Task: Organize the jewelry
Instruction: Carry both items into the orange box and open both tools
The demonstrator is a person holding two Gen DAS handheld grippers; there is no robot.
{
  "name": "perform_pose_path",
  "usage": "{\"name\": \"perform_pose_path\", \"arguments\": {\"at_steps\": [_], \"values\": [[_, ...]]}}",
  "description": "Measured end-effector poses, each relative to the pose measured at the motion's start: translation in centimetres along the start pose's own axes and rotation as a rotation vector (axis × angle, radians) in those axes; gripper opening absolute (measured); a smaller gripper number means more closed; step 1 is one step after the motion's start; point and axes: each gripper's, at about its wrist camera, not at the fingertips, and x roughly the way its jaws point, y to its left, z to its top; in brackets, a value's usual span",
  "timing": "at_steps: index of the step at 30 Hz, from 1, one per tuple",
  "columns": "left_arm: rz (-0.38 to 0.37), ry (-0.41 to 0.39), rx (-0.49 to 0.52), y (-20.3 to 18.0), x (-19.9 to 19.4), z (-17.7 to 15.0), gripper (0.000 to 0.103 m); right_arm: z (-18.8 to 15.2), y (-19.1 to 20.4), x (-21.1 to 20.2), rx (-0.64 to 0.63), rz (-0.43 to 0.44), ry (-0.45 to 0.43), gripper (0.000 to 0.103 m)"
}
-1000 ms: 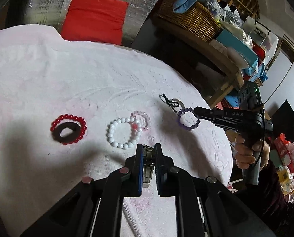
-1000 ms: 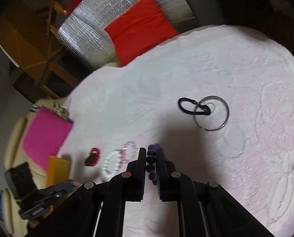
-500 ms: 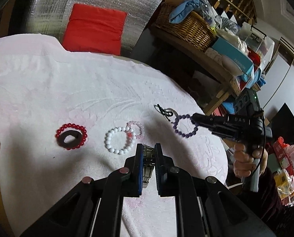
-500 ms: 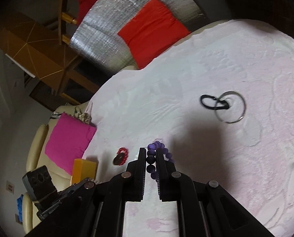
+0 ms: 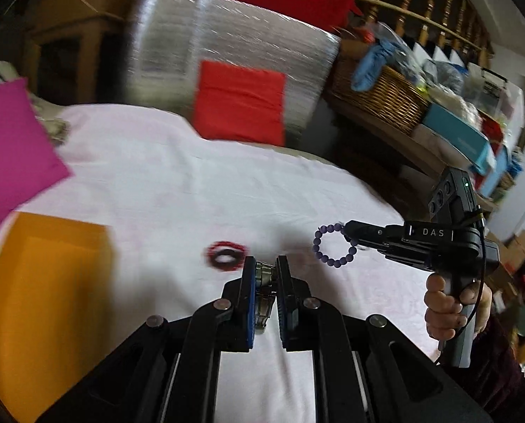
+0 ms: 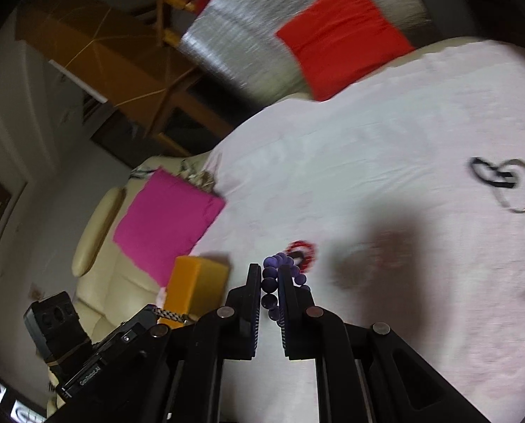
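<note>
My left gripper is shut on a silver metal watch band and holds it above the white cloth. My right gripper is shut on a purple bead bracelet, which also shows hanging from it in the left wrist view. A red bead bracelet with a dark ring inside it lies on the cloth just beyond my left fingertips; it also shows in the right wrist view. A silver hoop with a black cord lies far right. An orange box stands at the left.
A pink cushion lies at the cloth's left edge, a red cushion and silver foil sheet at the back. A wicker basket and cluttered shelf stand at the right. The views are motion-blurred.
Both grippers have risen and swung left with their loads. The orange box and pink cushion have come into view; the white and pink bracelets no longer show clearly.
</note>
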Motion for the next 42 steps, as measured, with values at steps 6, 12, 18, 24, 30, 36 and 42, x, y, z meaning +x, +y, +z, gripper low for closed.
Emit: {"name": "perform_pose_path", "arguments": {"at_steps": [6, 12, 18, 24, 30, 36, 42], "values": [[0.152, -0.098, -0.054, 4.1, -7.7, -0.1, 0.011, -1.7, 6.5, 5.3, -0.069, 0.121, 0.069, 0.011], [0.298, -0.098, -0.109, 8.8, -11.1, -2.2, 0.011, -4.8, 13.7, 11.4, -0.134, 0.236, 0.151, 0.011], [0.415, 0.005, -0.175, 13.2, -9.3, -5.5, 0.011, -8.0, 17.3, 17.9, -0.168, 0.232, 0.237, 0.011], [0.518, 0.117, -0.190, 15.5, -5.2, -7.3, 0.011, -9.6, 17.4, 22.4, -0.245, 0.092, 0.238, 0.014], [0.632, 0.120, -0.106, 14.3, -4.3, -7.1, 0.037, -8.0, 16.0, 21.0, -0.216, 0.031, 0.156, 0.056], [0.683, 0.051, -0.057, 11.6, -4.8, -5.6, 0.060, -6.0, 14.6, 16.8, -0.212, 0.011, 0.060, 0.056], [0.697, 0.014, -0.004, 8.2, -4.2, -3.8, 0.068, -4.7, 12.5, 13.3, -0.236, -0.055, 0.024, 0.056]]}}
